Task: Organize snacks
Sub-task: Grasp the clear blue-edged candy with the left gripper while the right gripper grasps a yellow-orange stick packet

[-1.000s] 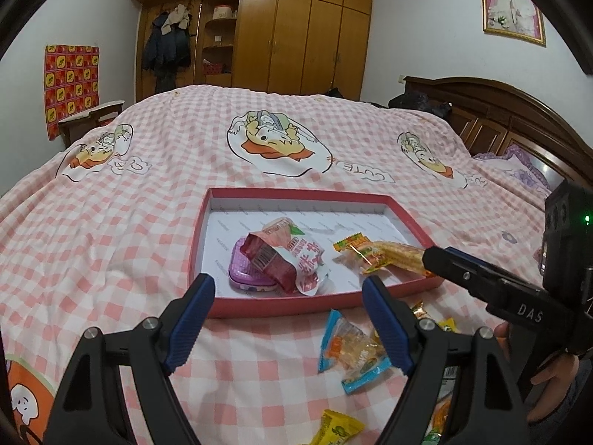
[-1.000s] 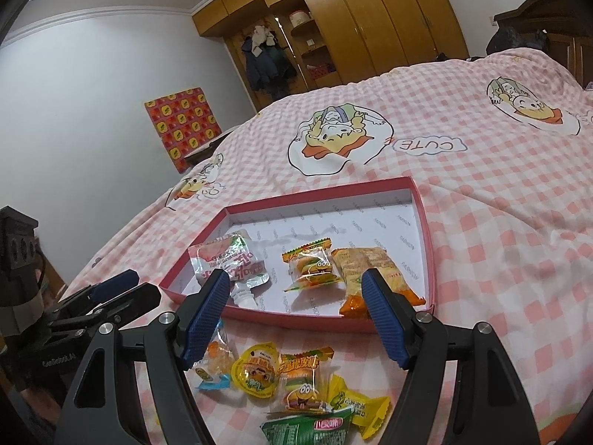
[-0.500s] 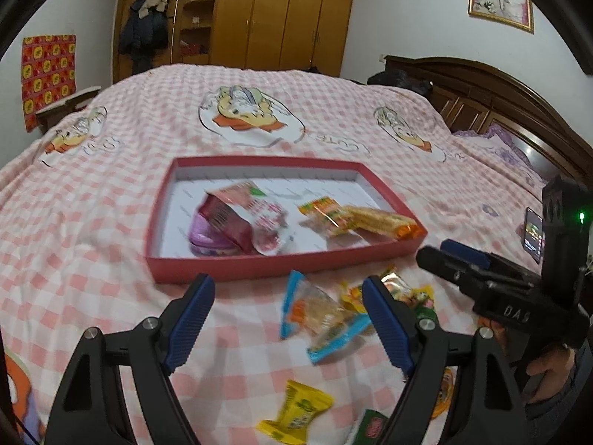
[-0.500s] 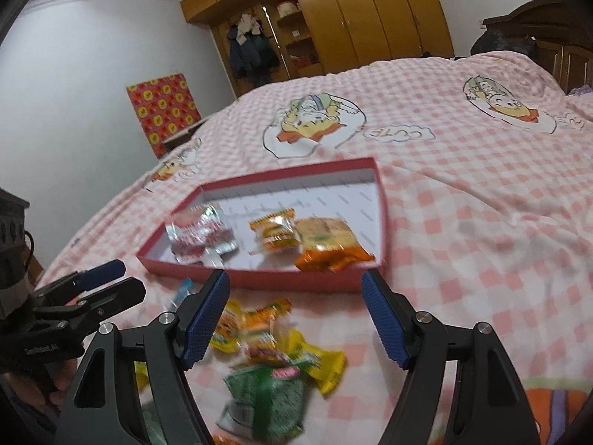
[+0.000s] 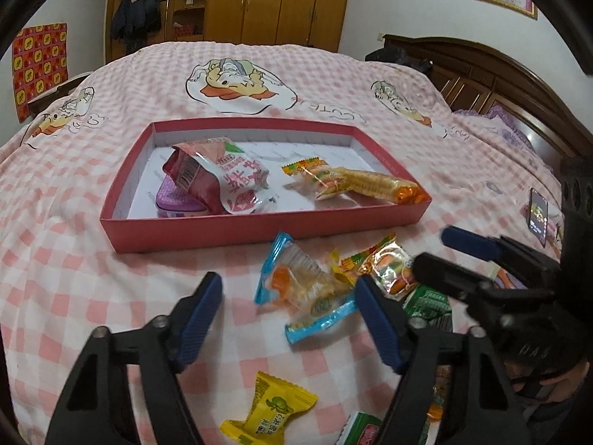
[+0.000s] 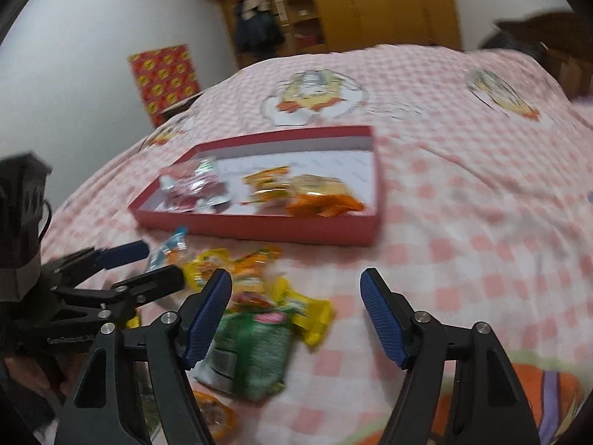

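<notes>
1. Red tray [image 5: 237, 228] across the middle of the left wrist view, flat on the checked bedspread [image 5: 74, 278]: likely there as the collecting place for the snacks.
2. Already inside the tray: a red-and-white pouch [image 5: 222, 176] propped on a purple pack [image 5: 178, 200] at its left half, a long orange-ended biscuit pack [image 5: 370, 183] and a small burger-print sweet [image 5: 311, 170] at its right half. Part of the sorting judged done.
3. Loose snacks below the tray's near wall, lower centre and lower right of the frame: a clear blue-edged wrapper [image 5: 300, 289], a foil burger-print sweet [image 5: 389, 267], a green packet [image 5: 430, 302], a yellow sweet [image 5: 272, 406] near the bottom edge. Still on the bedspread, so still to be moved.
4. Left gripper [image 5: 289, 319] with jaws spread wide and nothing between them, hovering low with the blue-edged wrapper near the right-hand pad: seemingly lined up for that piece.
5. Right gripper [image 6: 296, 307] likewise spread and empty, in the blurred right wrist view above the green packet [image 6: 252, 348] and yellow wrappers [image 6: 315, 311] in the lower centre; exact contact not readable through the blur.
6. Both claws pointing at the same small heap from opposite sides, close together: some risk of bumping each other or scattering the light wrappers.
</notes>
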